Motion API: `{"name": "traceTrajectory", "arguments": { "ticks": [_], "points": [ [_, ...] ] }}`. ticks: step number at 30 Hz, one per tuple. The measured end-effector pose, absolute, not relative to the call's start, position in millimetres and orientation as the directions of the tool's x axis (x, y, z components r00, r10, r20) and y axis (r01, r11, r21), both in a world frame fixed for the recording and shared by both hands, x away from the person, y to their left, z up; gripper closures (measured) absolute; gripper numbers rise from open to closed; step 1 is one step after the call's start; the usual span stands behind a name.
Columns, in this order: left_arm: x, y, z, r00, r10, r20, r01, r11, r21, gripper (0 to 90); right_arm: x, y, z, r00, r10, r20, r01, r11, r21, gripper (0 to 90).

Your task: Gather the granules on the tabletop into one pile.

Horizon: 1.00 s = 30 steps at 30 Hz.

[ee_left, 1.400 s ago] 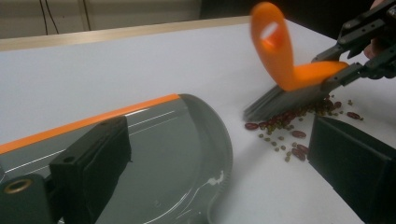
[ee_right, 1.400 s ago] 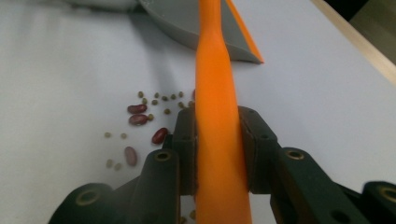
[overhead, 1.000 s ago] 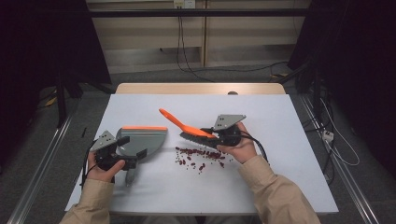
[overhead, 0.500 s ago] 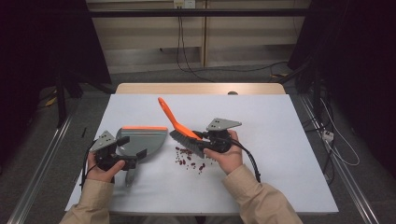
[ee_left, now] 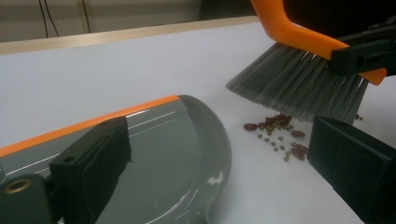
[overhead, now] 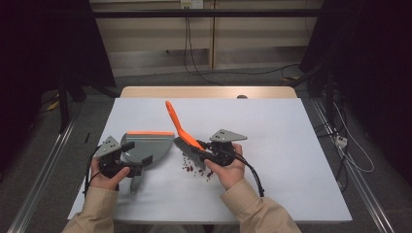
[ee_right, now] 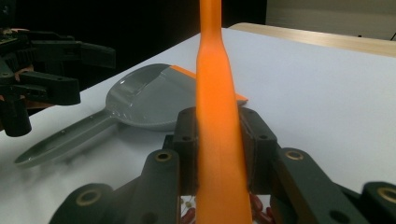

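A brush with an orange handle [overhead: 174, 120] and grey bristles [overhead: 186, 147] stands tilted on the white table [overhead: 291, 145]. My right gripper [overhead: 206, 148] is shut on the handle just above the bristles; in the right gripper view its pads clamp the handle [ee_right: 215, 70] from both sides. Small red and green beans [overhead: 194, 167] lie scattered under and beside the bristles [ee_left: 299, 88]. A grey dustpan [overhead: 145, 145] with an orange lip lies left of the beans [ee_left: 275, 128]. My left gripper [overhead: 136, 153] hovers over the dustpan [ee_left: 177, 154] with jaws wide apart, pinching nothing.
The dustpan's long handle [ee_right: 60, 140] points toward the table's near left edge. A wooden strip [overhead: 209, 92] borders the table's far side. Cables [overhead: 194, 68] run over the floor behind, and a metal rail [overhead: 43, 174] lies at the left.
My right gripper has carried the brush left toward the dustpan, the orange handle swinging more upright. The beans lie closer to the pan. The left hand has stayed put.
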<state>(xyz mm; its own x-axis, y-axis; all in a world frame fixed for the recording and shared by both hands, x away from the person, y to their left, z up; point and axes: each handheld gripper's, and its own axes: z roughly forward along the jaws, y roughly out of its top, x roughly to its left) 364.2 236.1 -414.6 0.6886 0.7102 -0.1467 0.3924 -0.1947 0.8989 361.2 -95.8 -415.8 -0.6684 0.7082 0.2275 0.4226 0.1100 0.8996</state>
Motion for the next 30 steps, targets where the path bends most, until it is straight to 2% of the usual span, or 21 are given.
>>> {"name": "traceTrajectory", "arguments": {
  "ticks": [17,30],
  "points": [
    [363.6,235.7,-414.2,0.692,0.708,-0.143,0.388,-0.198,0.900,6.2,350.6,-84.3,-420.1,-0.651,0.721,0.240,0.444,0.104,0.890,71.2],
    [364.2,233.8,-414.8,0.694,0.707,-0.139,0.389,-0.206,0.898,6.2,333.1,-73.4,-426.6,-0.692,0.676,0.255,0.488,0.176,0.855,71.3]
  ]
}}
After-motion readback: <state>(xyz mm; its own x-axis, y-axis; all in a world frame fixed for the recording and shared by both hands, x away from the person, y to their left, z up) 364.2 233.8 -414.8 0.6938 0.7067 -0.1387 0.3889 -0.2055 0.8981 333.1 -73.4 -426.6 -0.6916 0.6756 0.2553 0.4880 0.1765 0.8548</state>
